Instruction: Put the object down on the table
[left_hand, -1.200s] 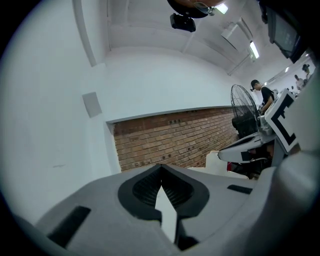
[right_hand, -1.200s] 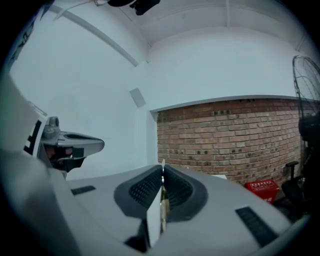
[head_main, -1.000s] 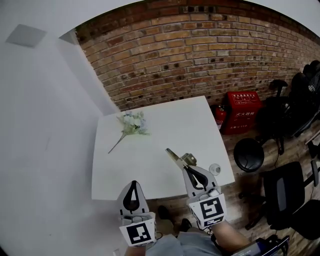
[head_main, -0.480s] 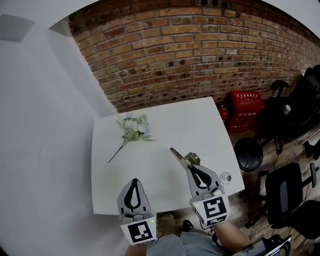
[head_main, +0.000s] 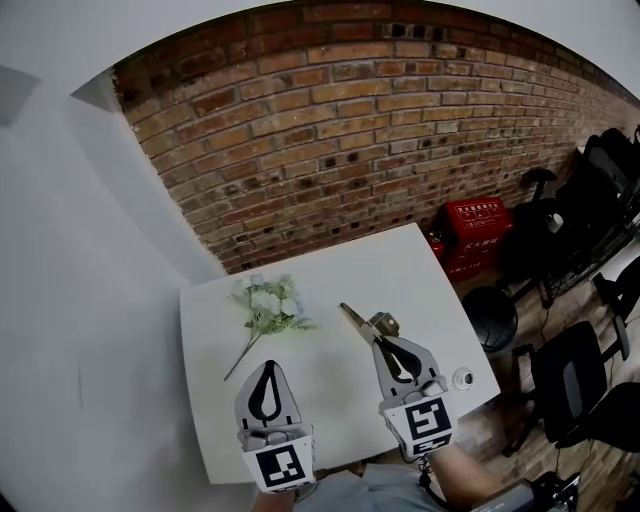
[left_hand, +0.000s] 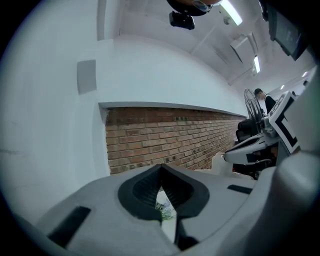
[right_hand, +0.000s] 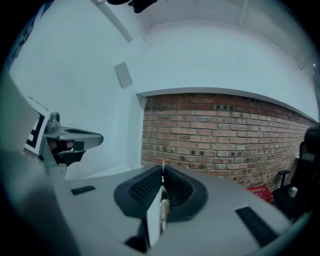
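- The right gripper is clamped on a slim brass-coloured metal object, which juts forward over the white square table.
- Judging by this, the object is not yet set down; lowering and letting go are left.
- The left gripper is closed on nothing, near a pale artificial flower sprig.

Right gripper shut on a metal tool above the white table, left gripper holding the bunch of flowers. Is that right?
No. The left gripper holds nothing: the left gripper view shows its jaws together and empty, and the head view shows the bunch of flowers lying on the white table. The right gripper is shut on the metal tool above the table.
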